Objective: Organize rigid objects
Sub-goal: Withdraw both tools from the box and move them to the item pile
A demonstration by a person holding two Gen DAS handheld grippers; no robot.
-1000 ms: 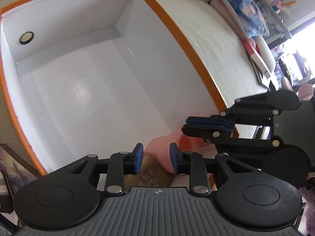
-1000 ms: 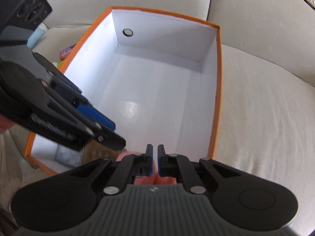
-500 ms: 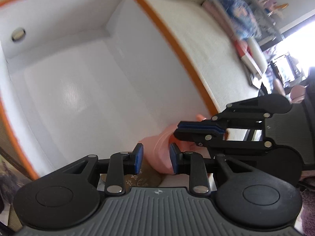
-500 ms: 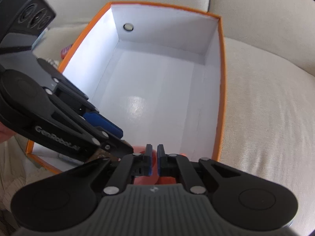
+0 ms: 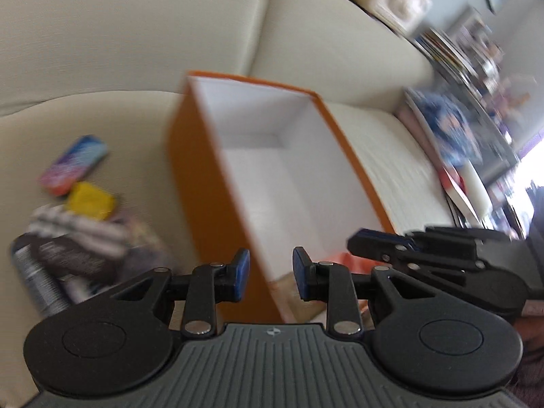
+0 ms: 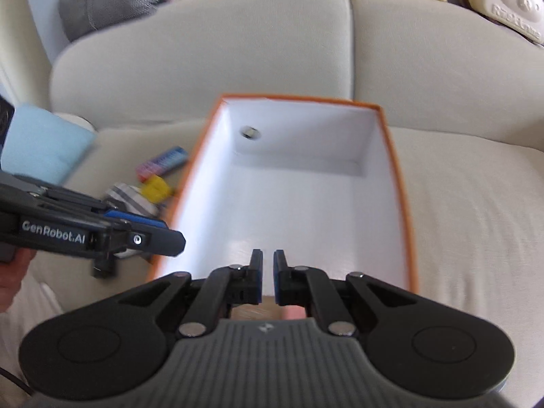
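Sofa [image 6: 459, 183], beige cushions, carries everything. Orange box [image 5: 200, 183] stands open on the seat, white inside, small round metal disc [image 6: 250, 132] on its far inner wall. Floor of the box is bare except at the near end, where a pink thing [image 5: 346, 260] and a tan patterned item [image 5: 289, 284] show just past the tongs; both mostly hidden, can't tell what they are.

Loose pile on the seat left of the box, outside it: a dark-labelled package [image 5: 71, 258], striped item [image 5: 74, 227], silver can-like thing [image 5: 34, 275], multicolour tin [image 5: 73, 165], yellow block [image 5: 91, 200]. All blurred. Light blue cushion [image 6: 44, 146] further left.

Left tongs [image 5: 270, 275] spread, nothing between the pads, hovering over the box's near left wall. Right tongs [image 6: 268, 277] almost pressed together with a thin gap, pinching nothing visible, over the near end of the box.

Step, as I judge it: go fetch the next piece from the pile. To do it well, swing the left tongs left, clear of the box wall, pick a top piece (yellow block or tin look easiest), approach from above with the pads spread wider than its short side, and close square on flat faces. Soft seat gives, so don't press down. Keep the right tongs off the rim to avoid tipping the box.
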